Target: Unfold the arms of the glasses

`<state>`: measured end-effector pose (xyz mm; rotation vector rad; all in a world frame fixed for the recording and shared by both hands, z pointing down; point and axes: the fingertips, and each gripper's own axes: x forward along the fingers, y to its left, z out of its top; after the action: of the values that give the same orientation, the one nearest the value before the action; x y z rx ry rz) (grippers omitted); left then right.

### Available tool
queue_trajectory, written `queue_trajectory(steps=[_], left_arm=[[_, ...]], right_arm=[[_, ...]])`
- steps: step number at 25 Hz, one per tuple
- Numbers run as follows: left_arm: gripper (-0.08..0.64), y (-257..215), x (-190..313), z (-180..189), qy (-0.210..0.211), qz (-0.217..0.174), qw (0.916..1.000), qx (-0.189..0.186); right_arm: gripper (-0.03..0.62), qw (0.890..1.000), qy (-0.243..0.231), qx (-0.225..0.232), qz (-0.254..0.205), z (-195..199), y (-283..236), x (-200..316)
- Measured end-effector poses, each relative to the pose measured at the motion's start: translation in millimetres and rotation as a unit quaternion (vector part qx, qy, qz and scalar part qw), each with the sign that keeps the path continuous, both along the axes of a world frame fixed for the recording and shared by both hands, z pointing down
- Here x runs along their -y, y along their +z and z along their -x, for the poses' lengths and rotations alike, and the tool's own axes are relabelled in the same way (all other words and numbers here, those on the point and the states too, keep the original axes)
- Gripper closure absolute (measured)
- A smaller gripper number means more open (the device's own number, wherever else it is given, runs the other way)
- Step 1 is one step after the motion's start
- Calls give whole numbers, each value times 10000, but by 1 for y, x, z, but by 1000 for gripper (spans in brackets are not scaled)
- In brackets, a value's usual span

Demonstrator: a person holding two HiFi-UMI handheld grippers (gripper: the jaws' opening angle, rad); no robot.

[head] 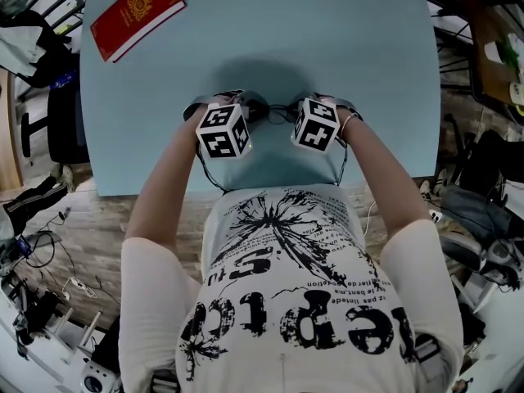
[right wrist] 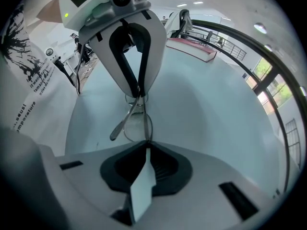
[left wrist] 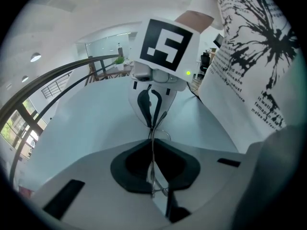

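A pair of thin wire-framed glasses (head: pixel 275 115) hangs between my two grippers just above the pale blue table (head: pixel 344 47). The left gripper (left wrist: pixel 152 150) is shut on the wire frame (left wrist: pixel 152 176), which runs along the seam of its jaws. The right gripper (right wrist: pixel 145 147) is shut on the other end, where a lens rim (right wrist: pixel 136 126) and a slanting arm (right wrist: pixel 121 122) show just beyond its jaws. Each gripper view shows the other gripper pinching the glasses straight ahead: the right gripper (left wrist: pixel 153 110) and the left gripper (right wrist: pixel 137 91). From the head view, the marker cubes (head: pixel 223 131) hide both sets of jaws.
A red booklet (head: pixel 136 13) lies at the table's far left corner. The near table edge (head: pixel 270 188) runs just under my forearms. Chairs, cables and clutter (head: pixel 33 219) surround the table on the floor.
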<state>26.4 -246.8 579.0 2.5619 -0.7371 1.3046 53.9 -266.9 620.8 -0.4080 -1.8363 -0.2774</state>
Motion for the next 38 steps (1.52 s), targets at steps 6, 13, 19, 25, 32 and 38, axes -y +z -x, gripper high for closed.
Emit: queue_trajectory(steps=[6, 13, 19, 25, 32, 38], left_arm=[[532, -17, -4, 5, 9, -12, 9999, 167], [535, -31, -11, 23, -280, -18, 9995, 160], [534, -35, -18, 33, -542, -22, 9985, 72], [534, -36, -24, 44, -747, -137, 9971, -23], [534, -33, -29, 42, -804, -135, 9967, -33], [534, -31, -30, 38, -775, -197, 9968, -38]], right_arm=[[555, 10000, -1, -30, -76, -6, 0, 2], [555, 9997, -12, -62, -236, -11, -1, 8], [555, 9993, -27, -64, -355, -10, -1, 10], [555, 9990, 76, -108, -435, -16, 0, 17], [554, 9983, 74, -102, -568, -18, -5, 22], [452, 9960, -225, -135, -856, -17, -12, 18]])
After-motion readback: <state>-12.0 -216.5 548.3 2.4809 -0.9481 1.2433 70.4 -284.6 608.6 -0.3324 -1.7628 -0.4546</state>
